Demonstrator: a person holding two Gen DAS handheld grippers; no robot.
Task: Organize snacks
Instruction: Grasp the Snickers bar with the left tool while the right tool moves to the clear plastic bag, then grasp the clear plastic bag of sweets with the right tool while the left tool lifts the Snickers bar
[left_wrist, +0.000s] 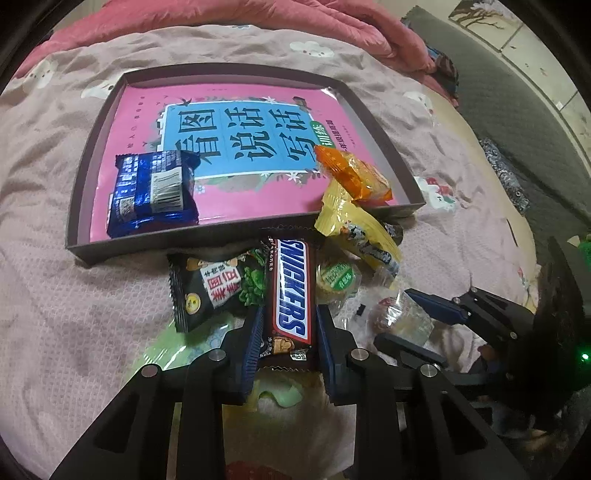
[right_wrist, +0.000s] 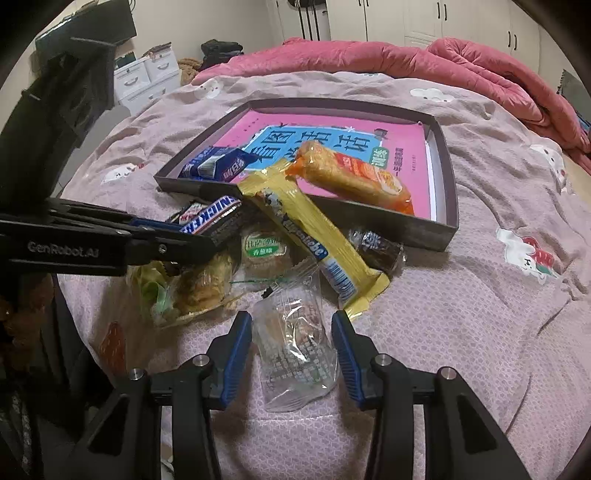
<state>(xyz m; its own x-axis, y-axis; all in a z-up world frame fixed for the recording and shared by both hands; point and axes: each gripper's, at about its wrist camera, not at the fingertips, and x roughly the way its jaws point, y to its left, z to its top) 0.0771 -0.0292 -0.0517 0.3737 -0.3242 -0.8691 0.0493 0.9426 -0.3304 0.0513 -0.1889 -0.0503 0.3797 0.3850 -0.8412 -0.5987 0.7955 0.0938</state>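
The brown Snickers bar (left_wrist: 291, 291) is clamped between the fingers of the left gripper (left_wrist: 286, 332), just in front of the dark brown cardboard tray (left_wrist: 77, 206) on the bed. The bar is seen above a heap of snacks. A black crinkly snack packet (left_wrist: 210, 288) is found right beside it on one side, and a round cake in a clear wrapper with a green label (left_wrist: 338, 280) on the other.

A long yellow wafer packet (right_wrist: 314, 229) is leaned over the near rim of the tray, so that rim is partly blocked. An orange cracker packet (right_wrist: 354, 177) is laid across the top end of the yellow one, inside the tray. A dark blue foil packet (left_wrist: 151, 192) is also kept in the tray, on top of a pink book with a blue title panel (left_wrist: 236, 136).

A clear plastic snack wrapper (right_wrist: 295, 350) is seen between the fingers of the right gripper (right_wrist: 291, 350). These fingers are held apart, with small gaps to the wrapper on both sides. A small dark wrapped sweet (right_wrist: 380, 247) is tucked behind the yellow packet.

Everything is laid on a pale pink patterned bedspread (right_wrist: 480, 332), and a rumpled red quilt (right_wrist: 406, 62) is piled at the far end.
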